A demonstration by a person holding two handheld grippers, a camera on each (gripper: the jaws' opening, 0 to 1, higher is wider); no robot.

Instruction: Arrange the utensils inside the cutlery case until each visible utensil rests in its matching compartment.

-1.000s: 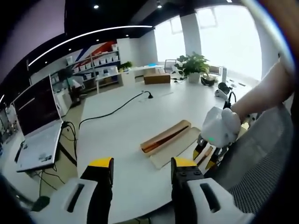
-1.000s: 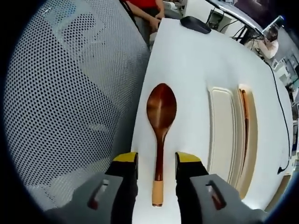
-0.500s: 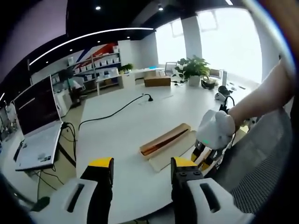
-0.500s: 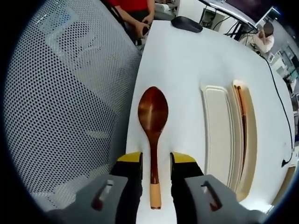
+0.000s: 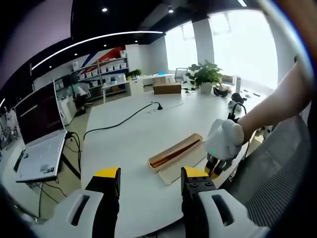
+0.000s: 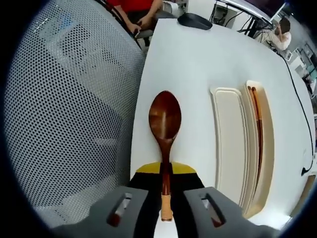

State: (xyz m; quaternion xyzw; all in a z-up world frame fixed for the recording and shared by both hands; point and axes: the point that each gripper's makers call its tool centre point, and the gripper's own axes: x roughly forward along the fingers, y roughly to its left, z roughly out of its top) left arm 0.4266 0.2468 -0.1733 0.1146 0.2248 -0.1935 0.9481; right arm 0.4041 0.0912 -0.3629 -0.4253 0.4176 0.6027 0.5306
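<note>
The right tongs (image 6: 165, 171) are clamping the handle of the dark brown wooden spoon (image 6: 165, 134) lying on the white counter (image 6: 198, 64), while the left tongs (image 5: 150, 182) are hanging spread wide, gripping nothing.

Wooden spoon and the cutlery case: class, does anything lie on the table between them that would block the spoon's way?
Nothing visible does. The right gripper is shut on the wooden spoon, and only bare white table separates it from the cutlery case. The case's wide tray nearest the spoon looks empty; a pair of chopsticks lies in the far compartment.
</note>
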